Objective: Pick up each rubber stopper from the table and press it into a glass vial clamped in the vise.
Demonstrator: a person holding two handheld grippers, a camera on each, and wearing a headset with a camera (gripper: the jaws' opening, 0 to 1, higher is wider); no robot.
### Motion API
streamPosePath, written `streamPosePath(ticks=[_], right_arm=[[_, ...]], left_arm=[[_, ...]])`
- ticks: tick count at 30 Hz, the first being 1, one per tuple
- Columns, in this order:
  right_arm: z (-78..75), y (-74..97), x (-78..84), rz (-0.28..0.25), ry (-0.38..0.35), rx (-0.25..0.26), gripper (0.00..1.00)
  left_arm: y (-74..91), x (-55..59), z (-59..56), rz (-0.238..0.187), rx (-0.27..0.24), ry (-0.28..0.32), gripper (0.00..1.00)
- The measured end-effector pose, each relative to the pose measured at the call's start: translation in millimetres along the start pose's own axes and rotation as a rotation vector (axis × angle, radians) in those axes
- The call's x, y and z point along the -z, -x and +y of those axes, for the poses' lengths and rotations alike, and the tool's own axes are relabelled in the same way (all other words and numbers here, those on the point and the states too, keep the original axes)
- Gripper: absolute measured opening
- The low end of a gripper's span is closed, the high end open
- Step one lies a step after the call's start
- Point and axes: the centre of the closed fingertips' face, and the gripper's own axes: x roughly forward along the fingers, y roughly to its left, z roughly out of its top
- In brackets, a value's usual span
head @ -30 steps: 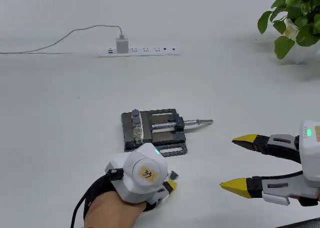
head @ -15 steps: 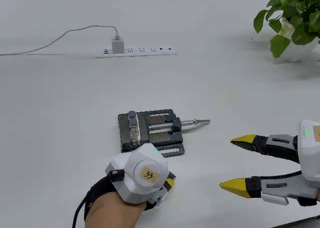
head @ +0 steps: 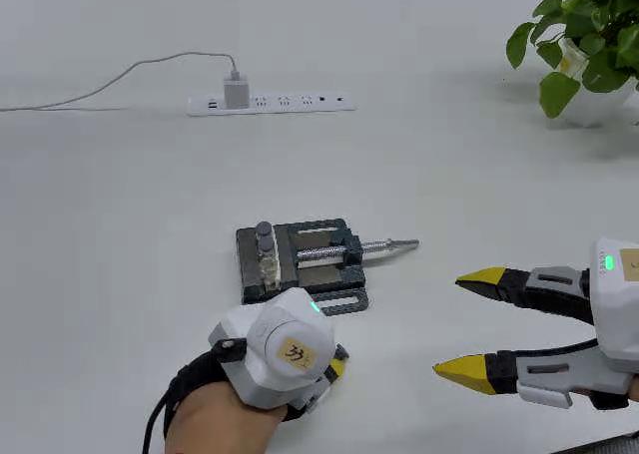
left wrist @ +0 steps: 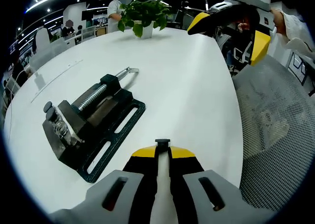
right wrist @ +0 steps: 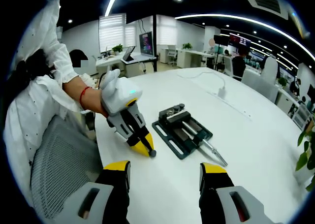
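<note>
Left gripper: the white, yellow-tipped left gripper point(head: 335, 366) is nearest, low over the white table point(head: 120, 274). Its jaws are pinched together on a small dark grey rubber stopper point(left wrist: 162, 143).
Stopper position: the rubber stopper sits at the very tips, just in front of the vise base. Whether it touches the tabletop is hard to judge from here.
Right gripper: the matching white right gripper point(head: 457, 323) hangs off to the right, well apart from the vise. Its yellow-tipped jaws are spread wide with nothing between them.
Cross views: the right gripper view looks past its own parted jaws at the left gripper point(right wrist: 149, 151) and the vise point(right wrist: 184, 130). The left gripper view catches the right gripper point(left wrist: 227, 36) at the upper right.
Vise: a black metal bench vise point(head: 305, 264) on a slotted base plate lies just beyond the left gripper. Its silver screw handle point(head: 391, 244) points right.
Vials: small clear glass vials point(head: 267, 262) stand clamped at the left end of the vise. At least two carry grey stoppers on top; the exact count is unclear.
Far left: a white power strip point(head: 275, 102) with a white plugged-in charger point(head: 236, 90) and a trailing grey cable point(head: 130, 72).
Far right: a green leafy potted plant point(head: 584, 30).
</note>
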Motion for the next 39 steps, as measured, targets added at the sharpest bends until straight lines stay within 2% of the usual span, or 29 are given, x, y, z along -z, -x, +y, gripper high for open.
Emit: streamPosePath(ticks=[3, 9, 14, 19, 20, 25, 28, 31, 39], right_arm=[[1.8, -1.2, -5.6, -0.009, 0.011, -0.008, 0.53], [7.0, -3.9, -28.2, -0.042, 0.043, -0.037, 0.52], [15.0, -3.0, -58.1, -0.089, 0.061, -0.074, 0.48], [23.3, -0.5, -89.2, -0.137, 0.085, -0.116, 0.44], [26.6, 0.3, -97.3, -0.151, 0.087, -0.135, 0.43], [42.8, 2.7, -123.8, -0.182, 0.121, -0.205, 0.37], [52.3, 3.0, -133.9, -0.184, 0.153, -0.24, 0.35], [60.8, 1.6, -138.2, -0.165, 0.17, -0.27, 0.32], [73.5, 0.1, -147.5, -0.18, 0.198, -0.314, 0.23]], left_arm=[[12.8, -5.6, 4.7, -0.023, 0.006, 0.012, 0.04], [48.8, -25.3, 13.9, -0.074, 0.014, -0.029, 0.04], [84.6, -50.0, 14.9, -0.118, 0.029, -0.111, 0.04], [115.0, -71.1, 7.7, -0.144, 0.056, -0.183, 0.04], [121.2, -75.3, 5.4, -0.143, 0.059, -0.221, 0.04], [140.3, -89.3, -1.8, -0.155, 0.071, -0.282, 0.03], [148.0, -93.3, -5.5, -0.148, 0.071, -0.338, 0.03], [154.9, -98.1, -11.5, -0.158, 0.088, -0.351, 0.03], [169.6, -113.3, -23.0, -0.19, 0.1, -0.388, 0.04]])
